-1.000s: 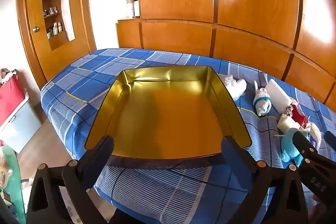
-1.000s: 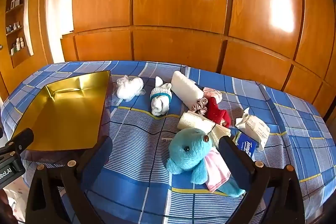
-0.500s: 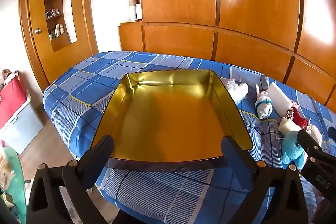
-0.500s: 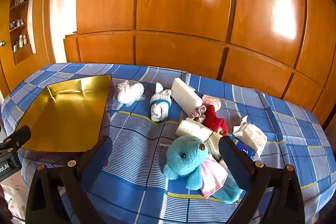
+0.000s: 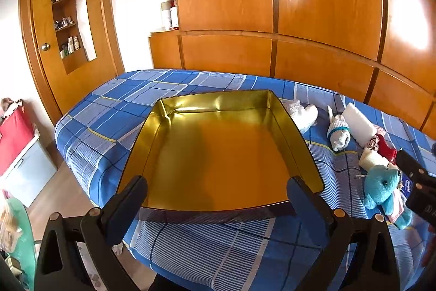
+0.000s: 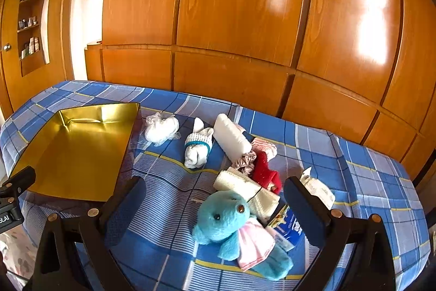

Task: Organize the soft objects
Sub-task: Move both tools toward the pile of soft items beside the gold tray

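the right gripper (image 6: 214,205) is hovering spread wide and empty above the blue plush toy (image 6: 222,220), which is lying near the front of the soft pile on the plaid bedspread (image 6: 368,182). best to come straight down around its head, clear of the pink cloth (image 6: 254,243). the left gripper (image 5: 218,194) is waiting released over the empty gold tray (image 5: 218,154). only the left view is showing the tray's whole floor; only the right is showing the tissue pack (image 6: 284,227).

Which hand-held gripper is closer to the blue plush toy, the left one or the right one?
Right. The right hand-held gripper hangs open directly over the blue plush toy, framing it between its fingers. The left hand-held gripper is open in front of the gold tray, well to the toy's left.
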`<action>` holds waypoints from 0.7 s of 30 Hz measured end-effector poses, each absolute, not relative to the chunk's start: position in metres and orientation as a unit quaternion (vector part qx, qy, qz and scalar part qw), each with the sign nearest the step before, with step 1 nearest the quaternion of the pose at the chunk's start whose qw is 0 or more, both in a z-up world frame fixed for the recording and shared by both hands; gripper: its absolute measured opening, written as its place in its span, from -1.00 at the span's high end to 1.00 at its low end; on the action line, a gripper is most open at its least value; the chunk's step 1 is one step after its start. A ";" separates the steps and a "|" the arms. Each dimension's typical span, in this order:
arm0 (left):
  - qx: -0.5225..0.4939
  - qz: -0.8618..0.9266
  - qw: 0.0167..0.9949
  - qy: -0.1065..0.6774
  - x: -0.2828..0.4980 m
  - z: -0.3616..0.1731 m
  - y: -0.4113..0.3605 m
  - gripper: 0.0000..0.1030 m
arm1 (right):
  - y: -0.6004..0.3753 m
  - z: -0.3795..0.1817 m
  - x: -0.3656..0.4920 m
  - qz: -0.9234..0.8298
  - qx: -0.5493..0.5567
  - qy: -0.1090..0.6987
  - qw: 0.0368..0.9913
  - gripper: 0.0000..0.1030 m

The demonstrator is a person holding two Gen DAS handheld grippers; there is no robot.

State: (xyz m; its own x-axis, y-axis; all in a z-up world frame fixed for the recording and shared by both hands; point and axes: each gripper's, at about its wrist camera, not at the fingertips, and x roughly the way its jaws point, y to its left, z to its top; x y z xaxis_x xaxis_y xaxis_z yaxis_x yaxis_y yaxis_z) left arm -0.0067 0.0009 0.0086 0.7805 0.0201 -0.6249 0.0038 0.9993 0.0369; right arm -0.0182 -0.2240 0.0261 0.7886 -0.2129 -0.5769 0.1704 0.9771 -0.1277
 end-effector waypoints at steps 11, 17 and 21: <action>0.031 -0.011 0.940 0.340 -0.003 0.008 -0.009 -0.99 | -0.252 0.030 -0.011 -0.104 -0.045 0.312 0.943 -1.00; 0.036 -0.018 0.937 0.346 0.001 0.007 -0.015 -0.99 | -0.281 0.032 0.001 -0.108 -0.046 0.314 0.942 -1.00; 0.044 -0.022 0.936 0.348 0.002 0.006 -0.019 -0.99 | -0.306 0.026 0.010 -0.107 -0.041 0.317 0.942 -1.00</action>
State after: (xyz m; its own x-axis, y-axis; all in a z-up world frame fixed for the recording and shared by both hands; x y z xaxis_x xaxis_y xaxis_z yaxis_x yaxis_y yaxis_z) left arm 0.0023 -0.0186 0.0064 0.7561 -0.0114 -0.6543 0.0721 0.9952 0.0660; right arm 0.0102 -0.3062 0.0255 0.7765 -0.2273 -0.5877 0.1753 0.9738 -0.1451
